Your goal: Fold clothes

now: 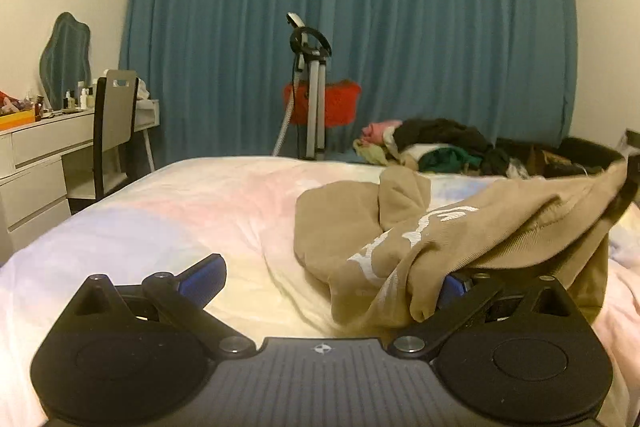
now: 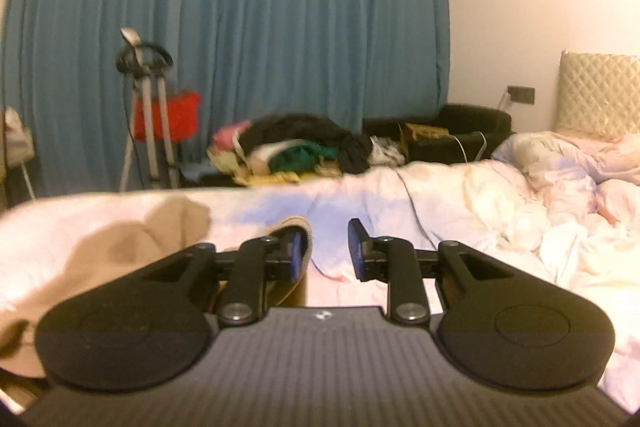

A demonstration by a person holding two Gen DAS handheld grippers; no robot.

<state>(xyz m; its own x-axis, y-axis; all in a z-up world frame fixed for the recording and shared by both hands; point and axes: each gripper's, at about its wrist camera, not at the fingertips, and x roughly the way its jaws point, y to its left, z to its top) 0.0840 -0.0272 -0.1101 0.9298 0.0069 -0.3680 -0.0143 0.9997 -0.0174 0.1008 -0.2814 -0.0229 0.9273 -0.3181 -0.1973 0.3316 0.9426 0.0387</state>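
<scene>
Left wrist view: the left gripper (image 1: pixel 328 279) stands wide apart, released; the tan cotton sweatshirt with white lettering (image 1: pixel 420 235) drapes over its right finger and lies crumpled on the pastel bedsheet (image 1: pixel 180 211).

Right wrist view: the right gripper (image 2: pixel 325 247) is parted; a ribbed tan cuff hangs against its left finger (image 2: pixel 297 254), unpinched.

The right hand-held gripper (image 2: pixel 325 247) has its jaws parted over the bed (image 2: pixel 460 195); the tan garment (image 2: pixel 120 247) drapes beside its left finger, with a clothes heap (image 2: pixel 304 143) behind
</scene>
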